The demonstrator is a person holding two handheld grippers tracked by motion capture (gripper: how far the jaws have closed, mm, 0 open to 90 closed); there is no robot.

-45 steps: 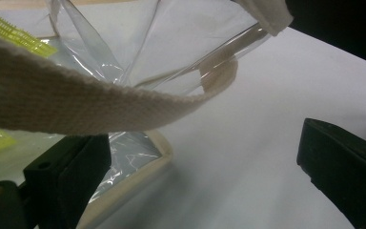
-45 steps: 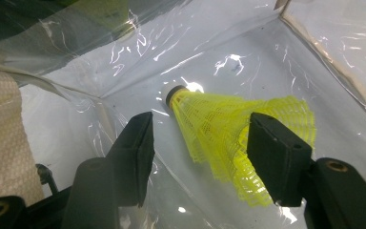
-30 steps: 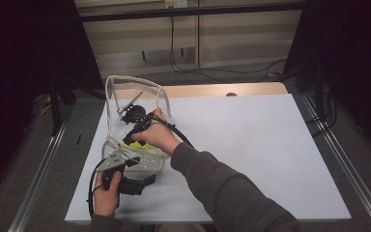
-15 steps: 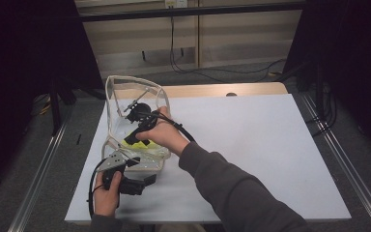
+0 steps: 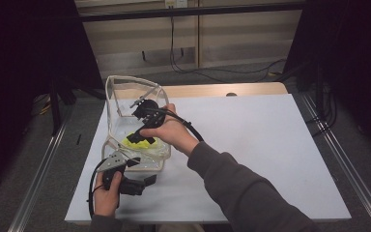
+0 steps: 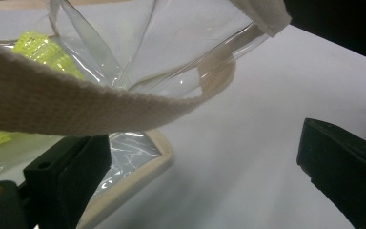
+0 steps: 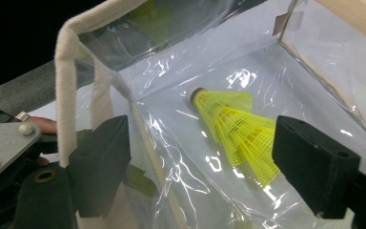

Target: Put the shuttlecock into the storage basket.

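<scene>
The clear plastic bag [image 5: 125, 104] blurs much of what sits inside it: from the high view the yellow shuttlecock [image 5: 140, 140] is partly covered by the right tool [image 5: 136, 137] and the bag's glare. In the right tool's own view the shuttlecock [image 7: 236, 136] lies on its side on the bag floor, cork end away, its skirt partly behind the right-hand jaw. The right tool's jaws have just been opening and stand spread, with nothing pinched; the shuttlecock lies free beyond them. The right hand [image 5: 171, 130] reaches into the bag mouth from above, wrist bent down, cable trailing over the forearm. The left hand [image 5: 107, 193] rests low on the white counter [image 5: 270, 145] at the bag's near corner. The left tool [image 6: 205, 157] is spread too; the bag's cream webbing strap [image 6: 76, 102] crosses above its jaws, and whether the left-hand jaw touches the bag's trimmed edge cannot be told.
</scene>
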